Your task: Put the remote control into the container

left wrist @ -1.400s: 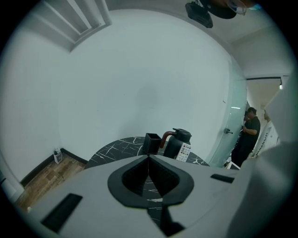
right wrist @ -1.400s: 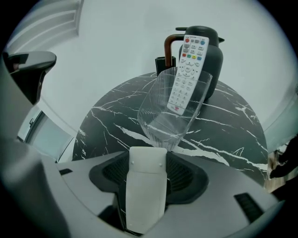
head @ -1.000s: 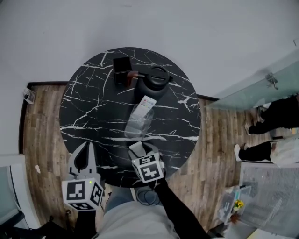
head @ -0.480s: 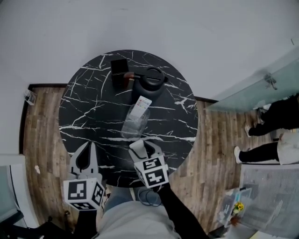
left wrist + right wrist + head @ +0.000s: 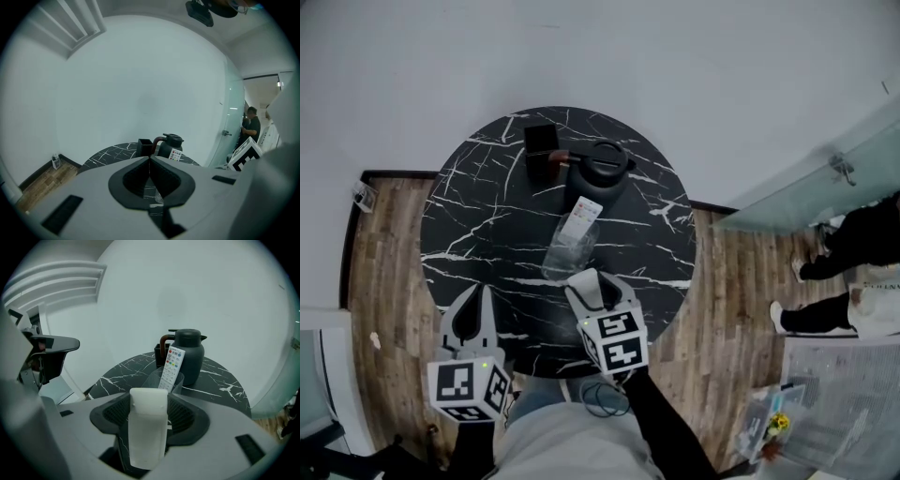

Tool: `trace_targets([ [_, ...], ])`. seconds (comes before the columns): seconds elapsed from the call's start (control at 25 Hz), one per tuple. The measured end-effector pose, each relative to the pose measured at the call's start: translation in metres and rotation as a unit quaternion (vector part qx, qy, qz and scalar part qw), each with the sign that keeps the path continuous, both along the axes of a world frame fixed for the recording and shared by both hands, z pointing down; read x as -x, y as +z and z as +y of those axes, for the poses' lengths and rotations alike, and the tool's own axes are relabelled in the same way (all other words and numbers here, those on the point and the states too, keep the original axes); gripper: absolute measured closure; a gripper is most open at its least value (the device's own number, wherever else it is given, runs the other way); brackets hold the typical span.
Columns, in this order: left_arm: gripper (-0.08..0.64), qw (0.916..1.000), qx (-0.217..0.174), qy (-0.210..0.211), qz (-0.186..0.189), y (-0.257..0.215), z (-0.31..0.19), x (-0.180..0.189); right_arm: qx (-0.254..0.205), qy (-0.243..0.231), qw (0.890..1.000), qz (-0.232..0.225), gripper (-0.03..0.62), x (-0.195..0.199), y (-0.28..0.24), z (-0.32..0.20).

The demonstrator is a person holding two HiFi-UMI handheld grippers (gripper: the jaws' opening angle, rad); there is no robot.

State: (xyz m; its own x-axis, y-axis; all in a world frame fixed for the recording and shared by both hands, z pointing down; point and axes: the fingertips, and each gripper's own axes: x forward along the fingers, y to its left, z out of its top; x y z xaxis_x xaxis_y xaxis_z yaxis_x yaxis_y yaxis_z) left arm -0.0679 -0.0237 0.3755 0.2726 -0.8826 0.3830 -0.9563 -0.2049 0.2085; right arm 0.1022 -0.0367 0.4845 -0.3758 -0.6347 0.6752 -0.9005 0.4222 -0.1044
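Observation:
A clear plastic container (image 5: 567,251) stands near the middle of the round black marble table (image 5: 478,225), with a white remote control (image 5: 584,214) with coloured buttons leaning in it. My right gripper (image 5: 592,292) hovers over the table's near edge, just short of the container. It is shut on a second white remote control (image 5: 147,427), seen from its plain back. In the right gripper view the container (image 5: 164,380) and its remote (image 5: 172,364) lie straight ahead. My left gripper (image 5: 473,298) is at the near left edge, shut and holding nothing.
A dark kettle (image 5: 602,169) and a small black box (image 5: 541,141) stand at the table's far side, behind the container. Wooden floor surrounds the table. A glass partition (image 5: 806,187) and standing people (image 5: 848,239) are at the right.
My right gripper with its remote has shifted slightly right and a little toward the container. The head view has drifted, so the table sits lower. The left gripper has barely moved.

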Motion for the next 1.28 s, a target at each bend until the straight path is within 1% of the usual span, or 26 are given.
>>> trace_targets([
  [1.04,0.551,0.9999,-0.016,-0.002,0.002,-0.013,-0.008,0.000,-0.063,-0.001,0.998,-0.012,0.341,0.007,-0.044,-0.025],
  [1.28,0.551,0.9999,-0.015,-0.004,0.001,-0.013,-0.008,0.000,-0.074,0.006,0.997,-0.021,0.341,0.008,-0.051,-0.032],
])
